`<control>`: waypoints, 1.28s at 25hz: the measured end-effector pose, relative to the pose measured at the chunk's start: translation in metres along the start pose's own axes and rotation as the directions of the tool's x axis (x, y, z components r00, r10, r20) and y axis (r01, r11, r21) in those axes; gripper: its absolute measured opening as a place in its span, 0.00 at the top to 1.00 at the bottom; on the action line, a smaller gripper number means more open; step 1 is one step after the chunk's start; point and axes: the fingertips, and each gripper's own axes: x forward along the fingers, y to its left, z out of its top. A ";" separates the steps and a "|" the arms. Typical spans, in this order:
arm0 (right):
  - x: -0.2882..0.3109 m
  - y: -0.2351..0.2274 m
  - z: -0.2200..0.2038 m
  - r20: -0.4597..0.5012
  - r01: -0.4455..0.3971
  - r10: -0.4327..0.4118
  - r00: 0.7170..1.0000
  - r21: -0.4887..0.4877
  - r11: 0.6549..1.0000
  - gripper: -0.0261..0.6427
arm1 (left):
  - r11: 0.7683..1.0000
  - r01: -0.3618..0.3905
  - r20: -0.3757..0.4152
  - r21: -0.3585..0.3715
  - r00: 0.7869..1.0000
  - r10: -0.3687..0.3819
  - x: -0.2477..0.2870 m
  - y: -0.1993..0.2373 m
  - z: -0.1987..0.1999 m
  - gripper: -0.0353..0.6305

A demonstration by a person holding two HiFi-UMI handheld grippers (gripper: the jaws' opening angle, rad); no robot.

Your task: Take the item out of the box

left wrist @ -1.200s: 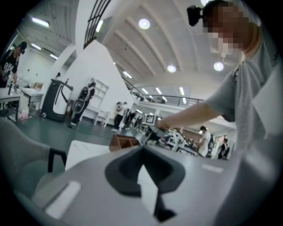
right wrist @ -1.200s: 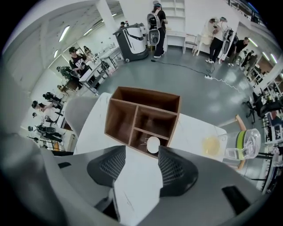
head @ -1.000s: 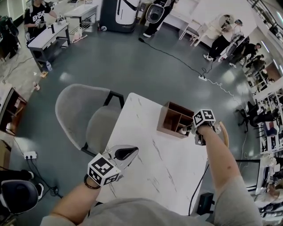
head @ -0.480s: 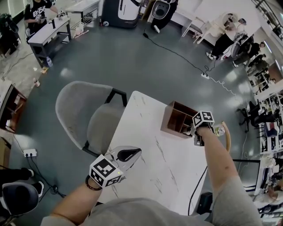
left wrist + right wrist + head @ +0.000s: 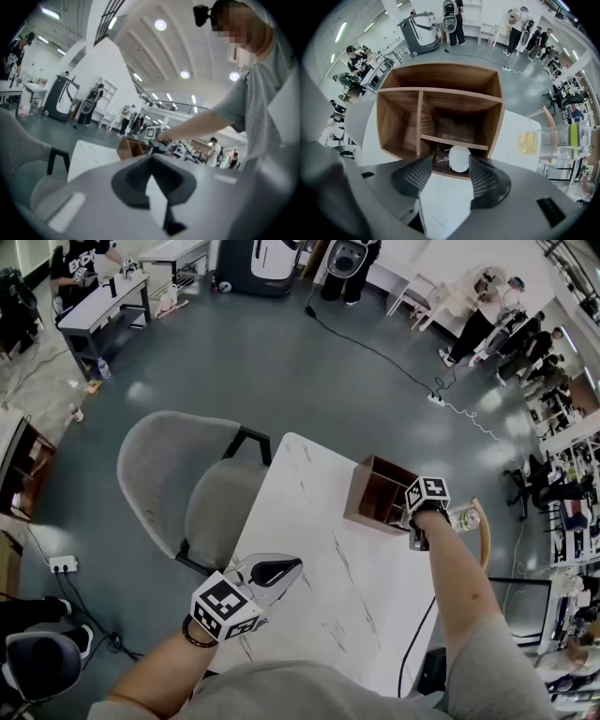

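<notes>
A wooden box point(image 5: 440, 75) with several compartments stands on the white marble table point(image 5: 309, 521), open side up; it shows as a brown box point(image 5: 375, 491) in the head view. A small round white item point(image 5: 459, 158) sits in the box's near compartment. My right gripper point(image 5: 451, 161) is open over that near edge, and the item lies between the jaws against the right pad point(image 5: 483, 180). In the head view the right gripper point(image 5: 411, 521) is at the box's right corner. My left gripper point(image 5: 281, 569) rests at the table's front left, jaw tips together point(image 5: 151, 157), holding nothing.
A grey chair point(image 5: 178, 474) stands left of the table. A clear bottle with yellowish content point(image 5: 529, 142) lies right of the box near a wooden chair back point(image 5: 485, 532). People, desks and cables are on the floor farther off.
My right gripper has shifted slightly along the box's near edge. The left gripper has stayed almost where it was.
</notes>
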 end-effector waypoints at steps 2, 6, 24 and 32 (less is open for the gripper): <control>0.002 -0.001 0.000 0.003 0.018 -0.018 1.000 -0.001 1.000 0.61 | 1.000 -0.001 0.002 -0.005 1.000 0.001 0.000 0.001 0.000 0.94; 0.006 -0.008 0.001 0.013 0.111 -0.111 0.994 -0.008 0.994 0.66 | 1.000 0.002 0.000 -0.010 1.000 -0.002 0.001 0.000 -0.004 0.94; 0.002 -0.015 0.002 0.116 0.210 -0.206 0.972 -0.026 0.977 0.79 | 0.999 -0.010 -0.006 -0.038 1.000 0.010 -0.009 0.004 -0.010 0.94; 0.002 -0.017 0.004 0.147 0.202 -0.196 0.970 -0.027 0.979 0.80 | 0.999 -0.012 -0.011 -0.034 1.000 0.011 -0.012 0.005 -0.010 0.94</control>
